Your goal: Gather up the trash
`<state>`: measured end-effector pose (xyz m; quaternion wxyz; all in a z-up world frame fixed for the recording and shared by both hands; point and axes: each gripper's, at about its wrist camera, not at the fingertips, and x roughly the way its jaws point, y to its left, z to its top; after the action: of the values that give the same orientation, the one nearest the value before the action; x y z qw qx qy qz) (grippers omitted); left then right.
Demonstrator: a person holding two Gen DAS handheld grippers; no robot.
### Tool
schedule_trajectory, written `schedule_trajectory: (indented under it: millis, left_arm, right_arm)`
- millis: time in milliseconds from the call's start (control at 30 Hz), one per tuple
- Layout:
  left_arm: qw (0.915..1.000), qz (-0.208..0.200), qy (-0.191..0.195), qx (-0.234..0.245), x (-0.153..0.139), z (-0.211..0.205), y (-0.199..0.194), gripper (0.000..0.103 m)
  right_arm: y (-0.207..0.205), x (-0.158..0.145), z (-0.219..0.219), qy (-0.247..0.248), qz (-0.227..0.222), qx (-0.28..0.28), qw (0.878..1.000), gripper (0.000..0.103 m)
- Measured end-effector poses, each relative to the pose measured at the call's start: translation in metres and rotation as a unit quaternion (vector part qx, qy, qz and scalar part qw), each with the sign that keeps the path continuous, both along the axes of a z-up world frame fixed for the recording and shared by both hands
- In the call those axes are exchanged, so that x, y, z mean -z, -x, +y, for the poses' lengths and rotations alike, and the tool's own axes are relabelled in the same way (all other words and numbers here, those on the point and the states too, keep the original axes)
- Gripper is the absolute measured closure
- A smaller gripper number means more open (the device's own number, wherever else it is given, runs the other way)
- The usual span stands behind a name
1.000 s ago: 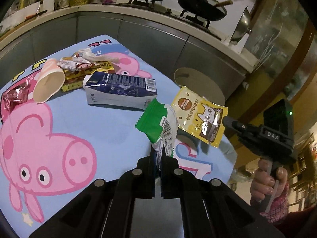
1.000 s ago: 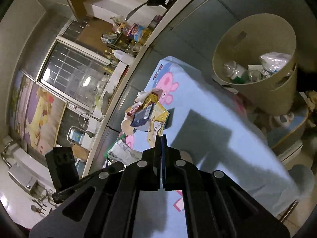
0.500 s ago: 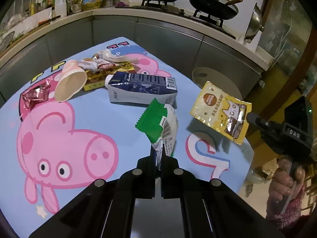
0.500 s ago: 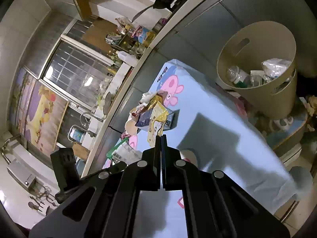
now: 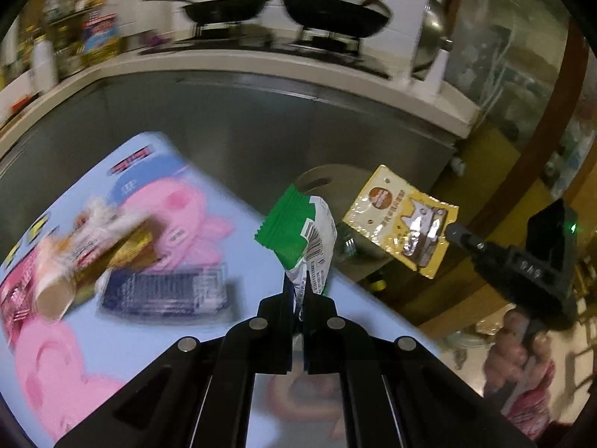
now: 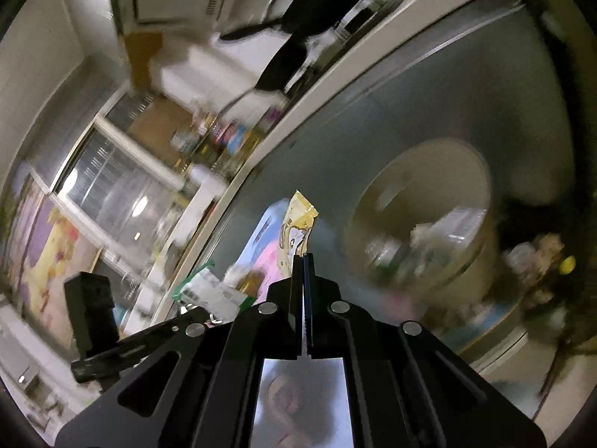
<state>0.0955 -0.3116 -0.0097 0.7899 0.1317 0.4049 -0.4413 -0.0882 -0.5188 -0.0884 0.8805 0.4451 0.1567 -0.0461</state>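
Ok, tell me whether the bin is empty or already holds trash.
Holds trash. The right wrist view shows pale, blurred items inside the round bin; what they are cannot be told.

Carton [image 5: 164, 293] on table [image 5: 156, 339], bin [image 6: 421, 224] beyond.

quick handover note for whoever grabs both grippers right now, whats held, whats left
Left gripper: shut on the green and white wrapper, lifted off the table.
Right gripper: shut on the yellow snack pouch, held in the air near the beige bin.
Done: some trash is in the bin; neither held piece is dropped yet.
Left: drop both in the bin, then clear the table: dark blue carton, paper cup and the blurred wrappers behind them.
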Motion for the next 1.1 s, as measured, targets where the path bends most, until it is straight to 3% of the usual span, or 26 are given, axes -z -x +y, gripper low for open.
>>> schedule_trajectory:
  millis: [133, 367, 467, 500, 533, 633, 800, 967, 1100]
  left_arm:
    - [0.9994, 0.008, 0.005, 0.033, 0.004, -0.062, -0.007, 0.099]
    - [0.9989, 0.013, -0.009, 0.043, 0.034, -0.135, -0.021, 0.097]
    - [0.9991, -0.012, -0.030, 0.027, 0.047, -0.154, -0.024, 0.045]
    - [0.9991, -0.018, -0.033, 0.019, 0.049, -0.156, -0.025, 0.046]
    - [0.9991, -0.015, -0.036, 0.016, 0.051, -0.159, -0.027, 0.047]
    - [0.9996, -0.002, -0.025, 0.013, 0.048, -0.148, -0.027, 0.047]
    - [0.9998, -0.017, -0.005, 0.010, 0.036, -0.110, -0.019, 0.047]
    - [0.9999, -0.009, 0.007, -0.008, 0.033, -0.062, -0.009, 0.047]
    - [0.9996, -0.002, 0.016, -0.025, 0.035, -0.005, 0.003, 0.047]
  right_arm:
    - [0.003, 0.009, -0.039, 0.015, 0.022, 0.058, 0.998, 0.103]
    - [-0.020, 0.033, -0.070, 0.022, 0.064, 0.075, 0.995, 0.102]
    - [-0.043, 0.044, -0.078, 0.019, 0.082, 0.064, 0.994, 0.093]
    - [-0.051, 0.050, -0.080, 0.013, 0.095, 0.060, 0.994, 0.072]
    - [-0.055, 0.053, -0.080, 0.005, 0.099, 0.060, 0.993, 0.062]
    - [-0.050, 0.056, -0.077, -0.002, 0.089, 0.071, 0.994, 0.059]
    - [-0.029, 0.045, -0.057, 0.016, 0.068, 0.077, 0.995, 0.059]
    - [-0.024, 0.035, -0.032, 0.018, 0.054, 0.054, 0.997, 0.059]
    - [-0.043, 0.024, -0.005, 0.026, 0.056, 0.004, 0.998, 0.059]
